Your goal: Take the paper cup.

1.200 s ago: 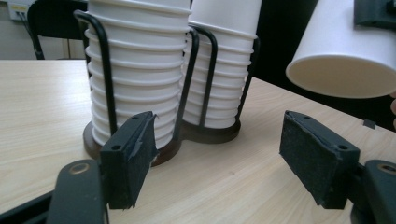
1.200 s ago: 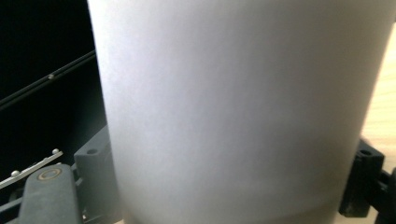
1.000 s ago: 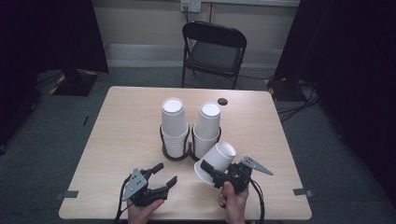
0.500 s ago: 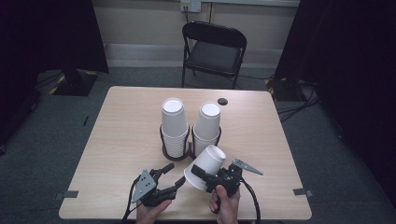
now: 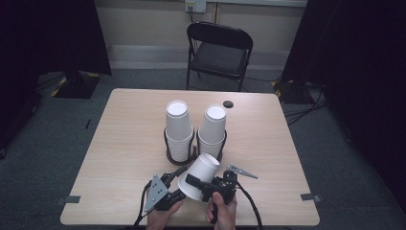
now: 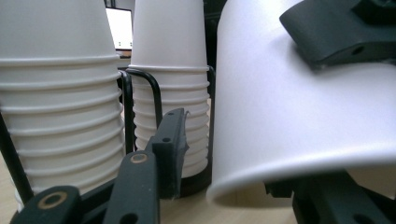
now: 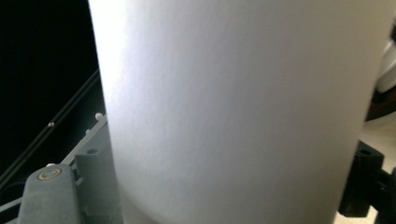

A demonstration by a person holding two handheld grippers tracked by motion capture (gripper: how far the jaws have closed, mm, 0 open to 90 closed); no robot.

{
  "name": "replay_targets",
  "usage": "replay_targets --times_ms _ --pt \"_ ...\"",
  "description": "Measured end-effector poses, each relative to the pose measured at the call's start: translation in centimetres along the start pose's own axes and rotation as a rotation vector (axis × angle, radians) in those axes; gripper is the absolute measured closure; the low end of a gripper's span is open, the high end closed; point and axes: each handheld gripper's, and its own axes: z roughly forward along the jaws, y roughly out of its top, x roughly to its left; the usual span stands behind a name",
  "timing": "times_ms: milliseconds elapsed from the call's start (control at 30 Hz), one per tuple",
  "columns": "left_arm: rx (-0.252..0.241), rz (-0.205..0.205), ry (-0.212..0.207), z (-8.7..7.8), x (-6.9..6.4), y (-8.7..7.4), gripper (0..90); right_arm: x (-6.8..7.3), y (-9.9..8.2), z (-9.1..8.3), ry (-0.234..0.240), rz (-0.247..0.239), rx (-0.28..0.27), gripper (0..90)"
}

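Overhead, the right gripper (image 5: pixel 200 184) clamps a tilted paper cup (image 5: pixel 199 175); the left gripper (image 5: pixel 178 178) beside it stands open, cup stacks (image 6: pixel 60 107) ahead.

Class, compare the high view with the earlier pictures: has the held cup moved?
Yes. The cup in the right gripper has shifted left, toward the table's near edge, away from the right stack.
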Motion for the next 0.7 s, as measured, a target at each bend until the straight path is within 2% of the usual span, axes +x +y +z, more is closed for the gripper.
replay_targets --times_ms 133,167,467,500,700 --pt "-0.012 0.013 0.01 0.1 -0.22 -0.01 70.7 0.05 -0.12 0.27 0.002 0.001 0.021 15.6" --pt "-0.009 0.026 0.021 0.04 -0.29 0.01 76.4 0.06 -0.16 0.35 0.003 -0.002 0.028 15.2" --pt "-0.003 0.015 0.003 -0.08 -0.24 0.17 81.7 -0.1 -0.06 0.37 0.023 0.013 0.038 13.4" --pt "0.001 0.003 -0.004 -0.11 -0.11 0.07 82.1 -0.11 -0.1 0.41 0.015 0.011 0.036 13.2" --pt "0.018 -0.007 -0.03 -0.16 0.11 0.05 83.5 -0.1 0.0 0.25 -0.012 -0.008 0.016 13.0"
